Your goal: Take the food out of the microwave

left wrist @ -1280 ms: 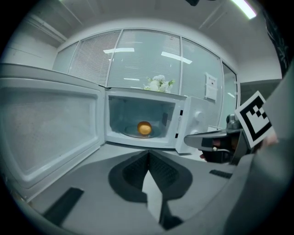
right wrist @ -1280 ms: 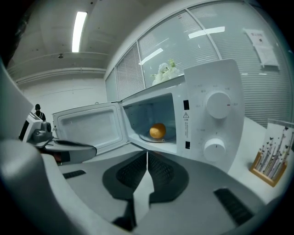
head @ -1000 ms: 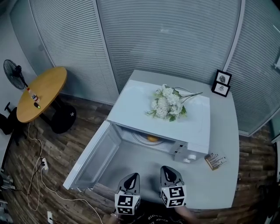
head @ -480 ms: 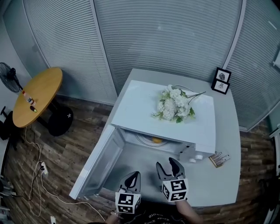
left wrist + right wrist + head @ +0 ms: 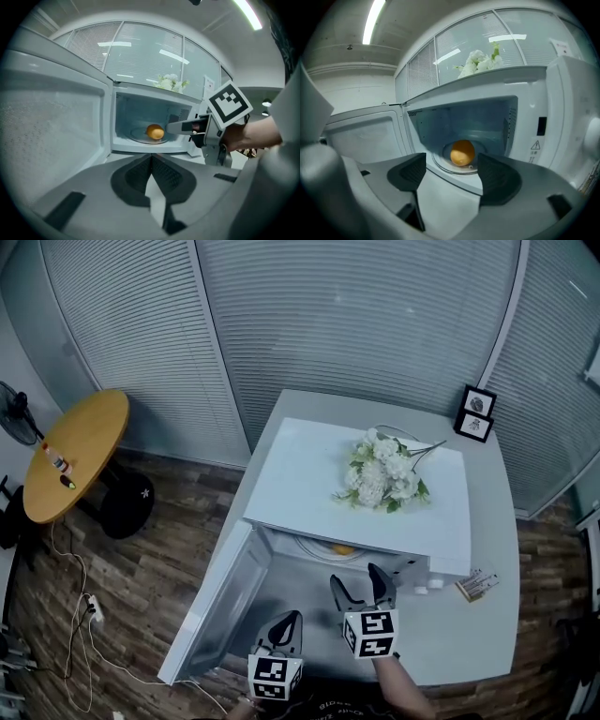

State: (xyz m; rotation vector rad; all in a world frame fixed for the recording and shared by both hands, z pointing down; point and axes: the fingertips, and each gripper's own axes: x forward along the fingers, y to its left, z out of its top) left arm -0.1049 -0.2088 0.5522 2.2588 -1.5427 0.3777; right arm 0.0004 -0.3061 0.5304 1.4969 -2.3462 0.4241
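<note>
The right gripper had moved toward the open microwave while its fingers were opening from shut to wide, with nothing between them yet, the orange lay on the turntable at 12 o'clock ahead, ungrasped, and the left gripper kept its fingers closed and empty.

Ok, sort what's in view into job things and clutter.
Job: microwave; its open door; orange food on the turntable; right gripper, jaws opening, nothing between them; left gripper, shut.
Lying about: flowers on the microwave; picture frames; packet; round table; fan.
</note>
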